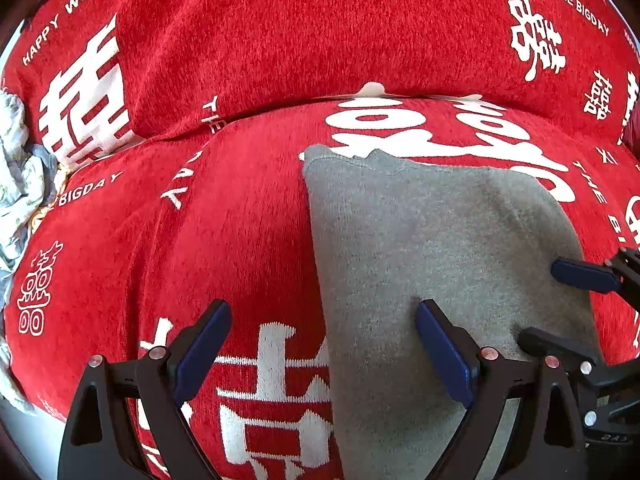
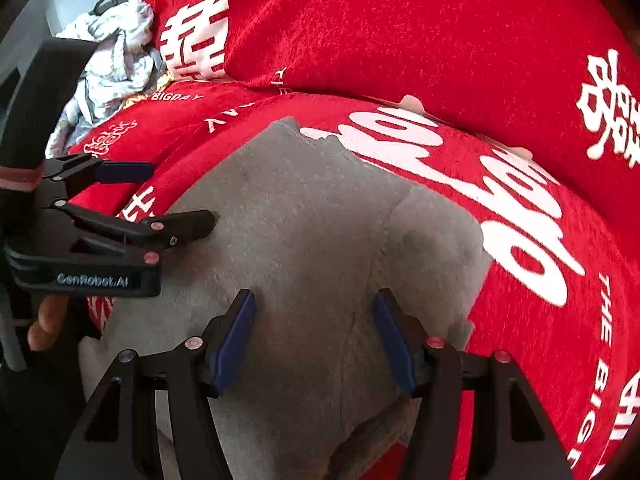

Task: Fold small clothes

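- The left gripper point(image 1: 324, 344) has its jaws spread wide, straddling the left edge of the grey garment point(image 1: 432, 248); nothing is pinched
- The right gripper point(image 2: 314, 336) is likewise spread, hovering over the garment's middle; it grips nothing
- The grey garment lies flat on the red blanket point(image 1: 224, 60) with white lettering, covering the bed
- A crumpled pale cloth point(image 2: 116, 56) sits at the far left edge

Red sofa cover point(image 1: 260, 40) printed in white with "HAPPY WEDDI…", "THE BIGDAY" and double-happiness characters; left tool point(image 2: 132, 196) body labelled "GenRobot.AI".
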Demonstrator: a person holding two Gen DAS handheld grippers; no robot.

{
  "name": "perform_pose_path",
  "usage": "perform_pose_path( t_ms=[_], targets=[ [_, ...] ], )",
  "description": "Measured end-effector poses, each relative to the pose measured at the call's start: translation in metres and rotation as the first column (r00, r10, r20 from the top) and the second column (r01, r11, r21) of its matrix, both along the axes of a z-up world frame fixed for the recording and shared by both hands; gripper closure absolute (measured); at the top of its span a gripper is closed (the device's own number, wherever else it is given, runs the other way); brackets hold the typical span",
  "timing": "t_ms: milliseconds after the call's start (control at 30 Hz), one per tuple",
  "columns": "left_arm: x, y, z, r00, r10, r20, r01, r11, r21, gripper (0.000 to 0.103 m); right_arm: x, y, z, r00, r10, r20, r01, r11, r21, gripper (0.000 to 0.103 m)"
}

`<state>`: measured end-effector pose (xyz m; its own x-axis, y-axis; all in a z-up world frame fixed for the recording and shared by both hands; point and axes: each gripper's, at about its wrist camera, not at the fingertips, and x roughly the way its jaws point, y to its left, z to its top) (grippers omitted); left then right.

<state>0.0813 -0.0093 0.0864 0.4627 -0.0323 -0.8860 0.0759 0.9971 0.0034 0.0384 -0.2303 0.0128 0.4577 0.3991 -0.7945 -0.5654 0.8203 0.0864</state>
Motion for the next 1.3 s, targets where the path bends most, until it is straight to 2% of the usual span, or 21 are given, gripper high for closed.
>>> perform_pose_path(
  t_ms=[600, 667, 767, 833, 967, 1067, 1167, 1300],
  targets=[
    [-0.008, 0.006, 0.003, 1.0, -0.004, -0.004, 0.004, 1.0, -0.02, 0.008, -0.034, -0.015, -0.005, 0.998, 0.019, 0.057, -0.016, 0.998, -0.057, 0.036],
    [-0.014, 0.006, 0.011, 1.0, -0.002, 0.003, 0.002, 1.0, -0.009, 0.008, -0.04, -0.016, -0.004, 0.998, 0.02, 0.067, -0.015, 0.997, -0.077, 0.036],
    [-0.031, 0.009, 0.029, 0.998, -0.022, 0.053, 0.023, 1.0, -0.016, 0.009, -0.051, -0.016, 0.001, 0.998, 0.005, 0.068, 0.003, 0.992, -0.127, 0.034],
    [-0.042, 0.011, 0.035, 0.997, -0.037, 0.069, 0.039, 0.999, -0.029, 0.009, -0.067, -0.016, 0.01, 0.995, 0.031, 0.095, -0.021, 0.994, -0.103, 0.034],
    [-0.06, 0.01, 0.019, 0.998, -0.068, 0.015, 0.069, 0.997, -0.046, 0.009, -0.093, -0.002, 0.012, 0.983, 0.119, 0.137, -0.107, 0.99, -0.094, 0.034],
    [-0.066, 0.008, -0.005, 0.996, -0.071, -0.055, 0.069, 0.997, -0.026, 0.009, -0.096, 0.01, -0.004, 0.981, 0.148, 0.122, -0.129, 0.979, -0.156, 0.034],
    [-0.075, 0.006, -0.022, 0.992, -0.067, -0.109, 0.066, 0.998, -0.014, 0.008, -0.088, 0.007, -0.02, 0.989, 0.133, 0.059, -0.121, 0.976, -0.18, 0.033],
    [-0.088, 0.005, -0.019, 0.992, -0.075, -0.105, 0.071, 0.997, -0.042, 0.009, -0.078, -0.017, 0.004, 0.995, 0.09, 0.042, -0.088, 0.995, -0.049, 0.032]
  ],
)
